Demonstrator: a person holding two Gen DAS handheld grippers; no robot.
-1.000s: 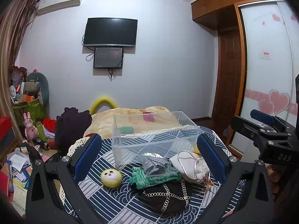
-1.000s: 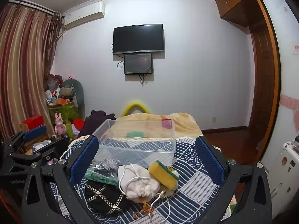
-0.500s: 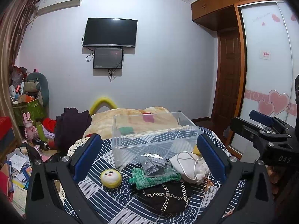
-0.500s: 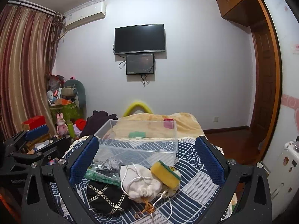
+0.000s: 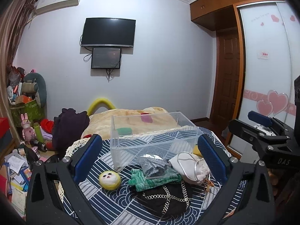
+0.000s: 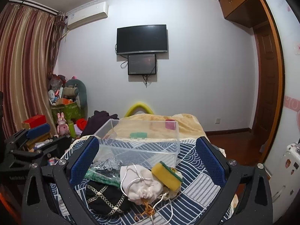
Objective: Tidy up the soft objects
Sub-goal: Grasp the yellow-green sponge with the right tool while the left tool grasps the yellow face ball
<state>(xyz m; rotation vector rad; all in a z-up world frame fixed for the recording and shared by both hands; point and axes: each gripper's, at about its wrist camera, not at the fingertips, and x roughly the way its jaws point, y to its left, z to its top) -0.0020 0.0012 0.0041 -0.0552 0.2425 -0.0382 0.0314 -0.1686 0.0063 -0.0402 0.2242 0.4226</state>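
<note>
Both grippers wide open, holding nothing: left gripper (image 5: 150,159), right gripper (image 6: 148,159). Soft stuff piled on cloth just in front of clear bin (image 5: 150,131). Suggest: grab white pouch (image 6: 140,183) by body, not cord, drop into bin.

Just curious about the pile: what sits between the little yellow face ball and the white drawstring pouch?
In the left wrist view, a green knit cloth with a clear bag of grey stuff on top lies between the ball and the pouch.

Home bedroom: bed w/ blanket (image 6: 168,125), wall TV (image 6: 141,39), wardrobe (image 5: 266,75), curtains (image 6: 24,71).
</note>
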